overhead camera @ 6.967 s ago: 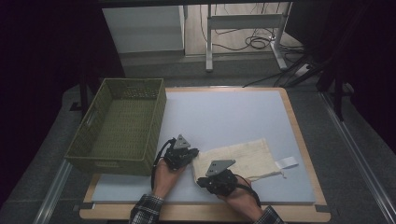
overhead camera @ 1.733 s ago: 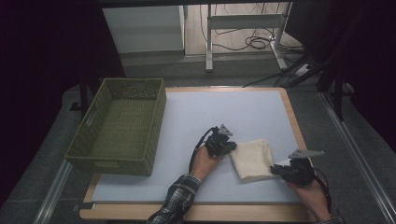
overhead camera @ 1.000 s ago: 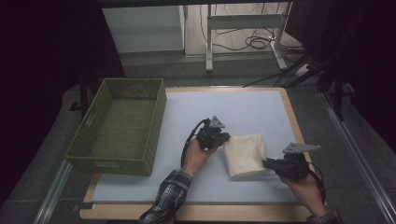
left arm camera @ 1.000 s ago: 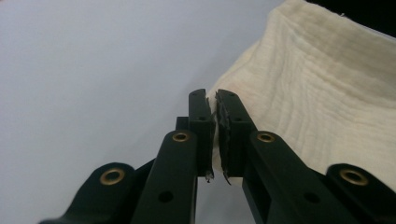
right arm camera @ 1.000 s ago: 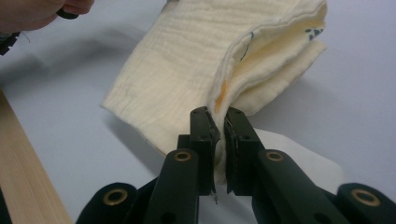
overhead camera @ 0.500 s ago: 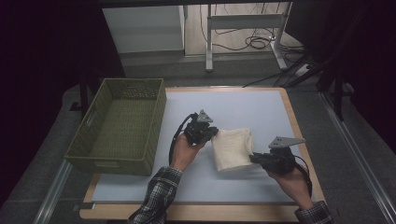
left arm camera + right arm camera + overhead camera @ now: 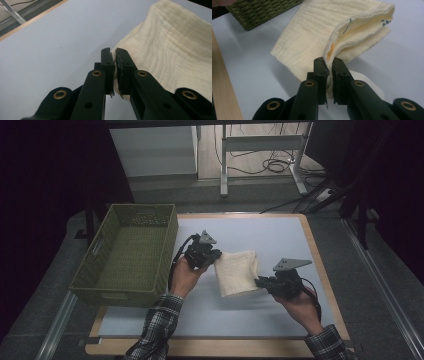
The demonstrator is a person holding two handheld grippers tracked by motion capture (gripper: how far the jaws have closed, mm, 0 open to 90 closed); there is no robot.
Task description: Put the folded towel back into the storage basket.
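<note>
Folded cream muslin cloth (image 7: 237, 271) sits mid-table, carried between both grippers, right of the green woven basket (image 7: 131, 251) and well apart from it.

Left gripper (image 7: 214, 256): jaws clamped on the cloth's left edge. In the left gripper view (image 7: 115, 55) the two black jaws are nearly together with a thin bit of fabric pinched between them; the rest of the cloth spreads off to the right of the jaws. This gripper is the one nearer the basket, just right of its right wall.

Right gripper (image 7: 260, 283): jaws clamped on the cloth's lower right corner. In the right gripper view (image 7: 328, 61) the jaws grip the stacked layers at a fold; the layers gape open a little beyond the jaws, showing an orange mark and a dark printed mark inside. This gripper is on the far side of the cloth from the basket.

Cloth state: folded into several layers, roughly rectangular, tilted slightly in the high view. Its underside looks lifted near the jaws in the right gripper view; whether the middle touches the table (image 7: 280, 235) I can't tell.

Basket: rectangular, woven, olive green, handle slot in the left wall. Nothing in it, bare woven floor visible. It stands at the table's left edge, partly overhanging. A corner of it shows at the top left of the right gripper view (image 7: 259, 11), beyond the cloth.

Table top is pale blue-grey with a wooden rim.
</note>
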